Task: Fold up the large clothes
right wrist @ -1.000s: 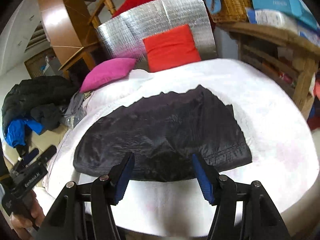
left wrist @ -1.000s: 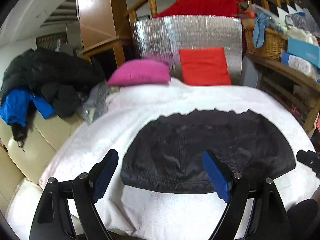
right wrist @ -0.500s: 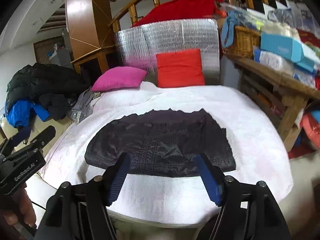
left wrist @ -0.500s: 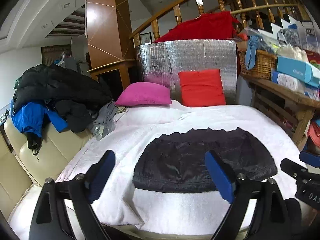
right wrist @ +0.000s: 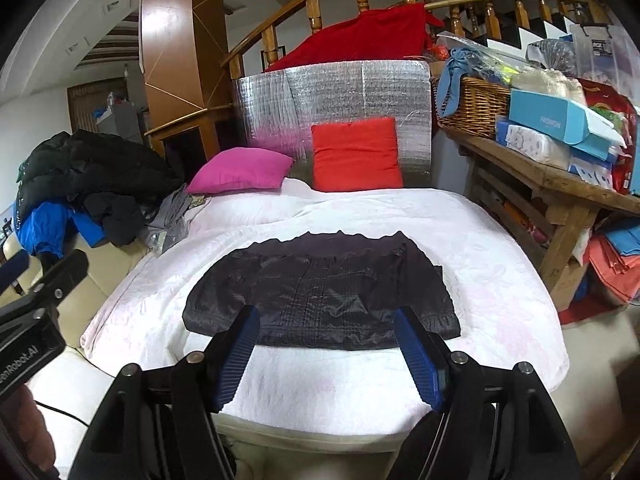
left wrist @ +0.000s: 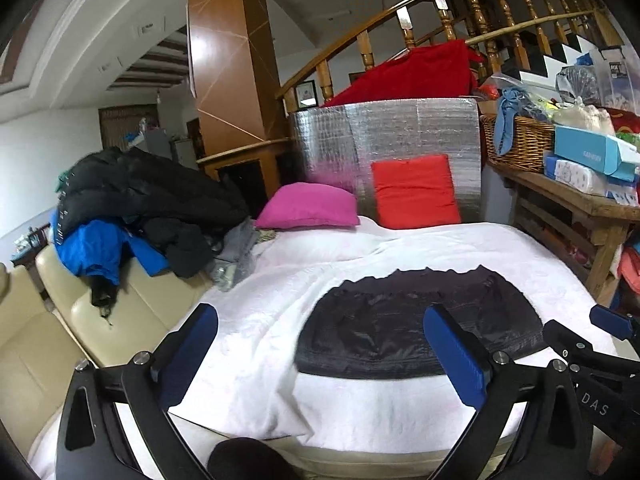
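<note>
Your left gripper (left wrist: 320, 354) has just opened wide; the right gripper (right wrist: 328, 356) is half-open. Both are empty, with the jacket (right wrist: 320, 292) at twelve o'clock.

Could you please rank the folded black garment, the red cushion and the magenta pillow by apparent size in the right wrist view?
1. Folded black garment, nearest the camera.
2. Red cushion and magenta pillow: too alike to rank.
</note>
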The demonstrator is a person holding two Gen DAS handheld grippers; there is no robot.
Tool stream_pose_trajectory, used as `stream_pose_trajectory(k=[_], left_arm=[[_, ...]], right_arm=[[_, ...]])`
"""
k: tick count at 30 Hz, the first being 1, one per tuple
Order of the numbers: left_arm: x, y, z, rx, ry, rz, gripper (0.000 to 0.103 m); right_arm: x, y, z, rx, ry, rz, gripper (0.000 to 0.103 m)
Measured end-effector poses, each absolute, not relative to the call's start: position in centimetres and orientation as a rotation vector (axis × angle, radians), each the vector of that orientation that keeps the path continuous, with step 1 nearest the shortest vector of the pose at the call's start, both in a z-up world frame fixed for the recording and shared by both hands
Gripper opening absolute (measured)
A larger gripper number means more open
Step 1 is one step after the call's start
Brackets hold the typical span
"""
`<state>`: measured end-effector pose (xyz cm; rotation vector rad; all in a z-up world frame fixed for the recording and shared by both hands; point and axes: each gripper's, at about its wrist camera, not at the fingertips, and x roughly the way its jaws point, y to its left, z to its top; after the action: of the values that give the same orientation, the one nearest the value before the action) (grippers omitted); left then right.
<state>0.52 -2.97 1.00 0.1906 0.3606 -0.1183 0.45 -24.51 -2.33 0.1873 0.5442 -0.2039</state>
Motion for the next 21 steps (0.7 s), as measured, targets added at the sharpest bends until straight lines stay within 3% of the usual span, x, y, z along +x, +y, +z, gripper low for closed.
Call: stream_pose_trajectory(k=[21], left_arm=[[-1.6,-1.2,2.3,0.159,0.328,-0.065,0.103]], right_arm=[[-1.8,-23.4,-1.4,0.196,0.515,-0.201,0.073]])
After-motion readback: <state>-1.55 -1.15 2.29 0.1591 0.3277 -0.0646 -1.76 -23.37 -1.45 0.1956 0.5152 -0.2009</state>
